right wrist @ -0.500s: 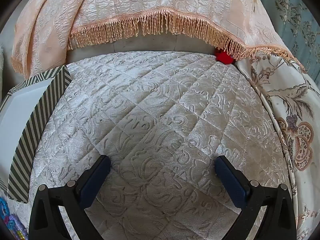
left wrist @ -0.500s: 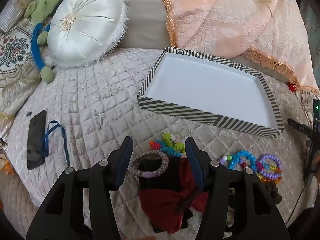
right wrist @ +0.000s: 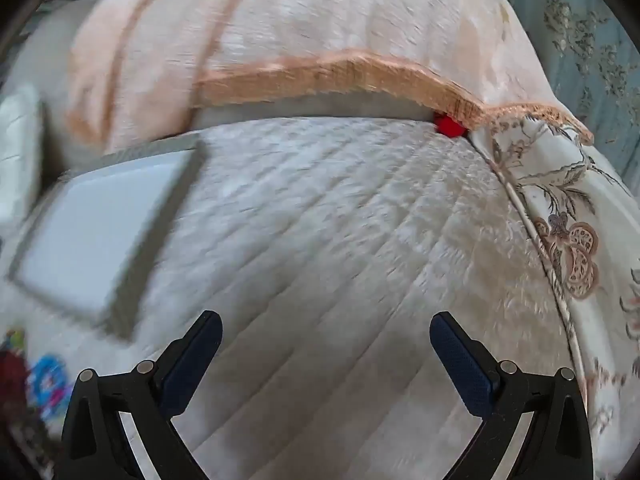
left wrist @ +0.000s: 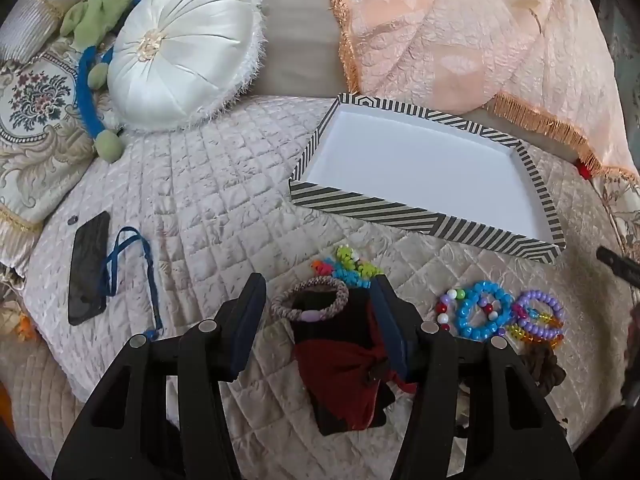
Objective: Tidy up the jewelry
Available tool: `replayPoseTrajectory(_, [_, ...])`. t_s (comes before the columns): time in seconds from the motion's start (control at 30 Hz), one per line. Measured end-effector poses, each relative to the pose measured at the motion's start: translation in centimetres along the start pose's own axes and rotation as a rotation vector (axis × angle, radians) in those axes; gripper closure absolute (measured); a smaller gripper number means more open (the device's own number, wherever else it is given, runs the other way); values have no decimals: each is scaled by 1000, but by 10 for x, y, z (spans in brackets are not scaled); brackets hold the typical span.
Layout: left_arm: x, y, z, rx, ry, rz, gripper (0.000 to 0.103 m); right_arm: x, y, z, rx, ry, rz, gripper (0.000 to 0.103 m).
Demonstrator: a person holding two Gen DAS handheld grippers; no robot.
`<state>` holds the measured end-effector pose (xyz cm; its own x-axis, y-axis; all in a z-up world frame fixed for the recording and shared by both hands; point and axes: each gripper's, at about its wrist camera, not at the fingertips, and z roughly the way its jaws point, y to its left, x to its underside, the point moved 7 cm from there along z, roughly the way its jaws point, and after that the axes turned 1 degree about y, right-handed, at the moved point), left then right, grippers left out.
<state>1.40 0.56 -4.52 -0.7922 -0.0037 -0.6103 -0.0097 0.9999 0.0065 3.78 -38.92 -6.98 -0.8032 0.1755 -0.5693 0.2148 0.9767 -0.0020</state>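
My left gripper hangs open just above the quilt. Its fingers straddle a braided beige bracelet and a dark red fabric bow lying on something black. No pad clearly presses on them. Neon bead bracelets lie just beyond. To the right lie a blue bead bracelet and a purple one. The striped tray sits farther back, white inside and holding nothing. My right gripper is wide open over bare quilt, with the tray blurred at its left.
A black phone and a blue lanyard lie at the left. A round white cushion and a peach fringed blanket stand at the back. A brown scrunchie lies by the beads. A small red thing sits under the fringe.
The right wrist view has swung left and is motion-blurred, so more of the tray and the bead bracelets show at its left. The left gripper has kept still.
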Motion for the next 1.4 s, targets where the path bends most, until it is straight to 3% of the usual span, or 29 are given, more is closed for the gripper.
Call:
replayPoseTrajectory(0.27, [5,0,-16,2,-22,4,49,30,72,-60,-113,-60,-55,0])
replayPoseTrajectory(0.63, [16,-4,-31,8,-47,21,49,50,127,-94,-159,-80,-119,0])
replayPoseTrajectory(1.4, [25,-6,-36,24,-53,41,49,63,143,-109,-180,-74,-140,0])
